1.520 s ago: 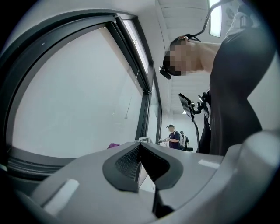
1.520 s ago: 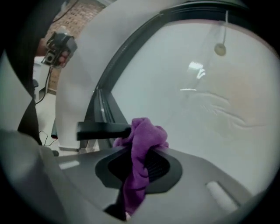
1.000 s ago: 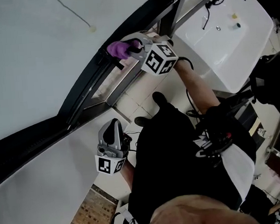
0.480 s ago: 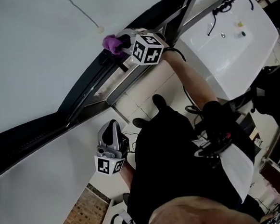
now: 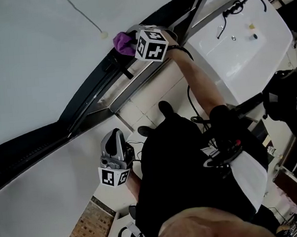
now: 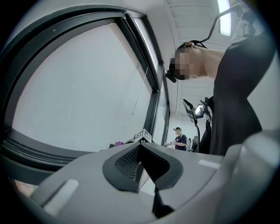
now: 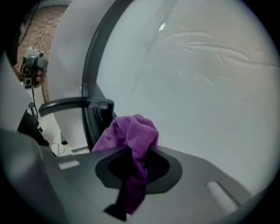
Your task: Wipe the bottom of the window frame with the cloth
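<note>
A purple cloth (image 5: 123, 41) is bunched against the dark window frame (image 5: 93, 97) near its upper end in the head view. My right gripper (image 5: 133, 41) is shut on the cloth, its marker cube just behind. In the right gripper view the cloth (image 7: 131, 133) bulges out of the closed jaws and hangs below them, with the frame's black rail (image 7: 89, 111) right behind and pale glass beyond. My left gripper (image 5: 115, 149) is held low near the person's waist, away from the frame, shut with nothing in it (image 6: 140, 164).
A white sink (image 5: 239, 42) with a tap stands at the right of the window. A tiled ledge (image 5: 147, 102) runs below the frame. A thin cord with a bead (image 5: 102, 35) hangs across the glass. Another person (image 6: 178, 138) stands far off.
My right gripper has slid the cloth a little farther up along the frame, and the marker cube has shifted up and left. The left gripper has hardly moved.
</note>
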Motion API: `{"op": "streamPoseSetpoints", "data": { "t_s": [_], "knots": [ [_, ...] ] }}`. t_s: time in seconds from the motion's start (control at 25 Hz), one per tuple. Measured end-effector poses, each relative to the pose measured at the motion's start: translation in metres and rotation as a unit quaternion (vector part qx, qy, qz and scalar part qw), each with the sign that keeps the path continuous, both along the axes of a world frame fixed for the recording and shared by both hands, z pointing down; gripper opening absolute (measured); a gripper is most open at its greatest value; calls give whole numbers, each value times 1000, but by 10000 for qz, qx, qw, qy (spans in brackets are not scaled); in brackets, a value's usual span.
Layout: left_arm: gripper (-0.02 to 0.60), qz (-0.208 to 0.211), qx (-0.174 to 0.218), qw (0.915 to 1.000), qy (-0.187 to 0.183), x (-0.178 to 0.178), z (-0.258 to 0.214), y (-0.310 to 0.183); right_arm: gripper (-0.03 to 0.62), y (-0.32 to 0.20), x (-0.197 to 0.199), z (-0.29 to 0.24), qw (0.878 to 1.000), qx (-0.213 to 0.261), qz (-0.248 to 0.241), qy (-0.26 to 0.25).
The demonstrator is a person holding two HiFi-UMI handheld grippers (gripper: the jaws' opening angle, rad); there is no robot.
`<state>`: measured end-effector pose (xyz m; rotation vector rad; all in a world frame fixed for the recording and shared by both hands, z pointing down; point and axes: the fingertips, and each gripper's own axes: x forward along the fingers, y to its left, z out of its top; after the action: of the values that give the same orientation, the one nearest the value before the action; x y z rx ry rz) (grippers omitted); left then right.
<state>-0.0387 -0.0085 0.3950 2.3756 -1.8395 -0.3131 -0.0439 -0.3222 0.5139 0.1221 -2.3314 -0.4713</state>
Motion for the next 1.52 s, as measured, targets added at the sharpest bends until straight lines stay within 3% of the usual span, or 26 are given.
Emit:
{"op": "streamPoseSetpoints", "data": {
  "t_s": [0.08,0.16,0.32,0.36,0.4,0.48,0.56,0.64,0.68,0.72,0.8,0.88,0.92,1.0,1.04,1.12,1.2,1.28,1.4,1.44,1.52],
  "knots": [
    [0,16,33,10000,-31,0,-2,0,57,-33,31,-1,9937,666,664,616],
    [0,24,26,10000,24,-2,0,1,57,-44,45,-12,9843,1225,1004,776],
    [0,68,-39,9999,86,3,4,-5,58,18,-11,-5,9967,783,-204,9],
    [0,120,-26,9999,48,6,1,-8,58,18,-12,3,9972,704,-233,-24],
    [0,179,1,9998,3,10,-3,-11,58,6,-4,7,9979,645,-50,-33],
    [0,271,63,9996,-72,13,-8,-17,58,-43,37,11,9939,753,786,181],
    [0,293,80,9995,-93,12,-8,-18,58,-107,96,13,9736,1083,1923,588],
    [0,258,27,9996,-78,9,-3,-16,58,-141,133,3,9525,1279,2668,718],
    [0,238,-11,9997,-58,8,-1,-15,58,-137,133,-7,9529,1282,2691,566],
    [0,226,-43,9997,-35,8,2,-16,58,-120,118,-18,9611,1231,2453,307],
    [0,238,-76,9997,-35,10,3,-19,58,-68,68,-26,9824,1155,1466,-59],
    [0,296,-66,9995,-121,14,-1,-26,58,-43,38,-9,9900,1175,777,69],
    [0,321,-49,9993,-168,16,-3,-28,58,-49,40,0,9903,1144,773,139],
    [0,338,-14,9992,-218,19,-8,-30,58,-84,69,10,9857,1091,1268,207],
    [0,332,4,9992,-211,19,-9,-29,58,-109,93,12,9773,1237,1683,361],
    [0,313,33,9994,-168,18,-9,-27,58,-163,146,15,9478,1654,2611,785],
    [0,298,13,9995,-142,16,-6,-25,58,-191,177,10,9306,1609,3184,815],
    [0,292,-24,9995,-103,16,-3,-23,58,-180,171,0,9370,1527,3065,690],
    [0,347,12,9994,-89,20,-3,-28,60,-163,144,8,9493,1993,2238,949],
    [0,378,45,9992,-111,21,-6,-30,58,-166,144,15,9479,2122,2123,1069],
    [0,418,121,9989,-152,22,-11,-32,55,-185,164,21,9360,2213,2393,1331]
  ]
}}
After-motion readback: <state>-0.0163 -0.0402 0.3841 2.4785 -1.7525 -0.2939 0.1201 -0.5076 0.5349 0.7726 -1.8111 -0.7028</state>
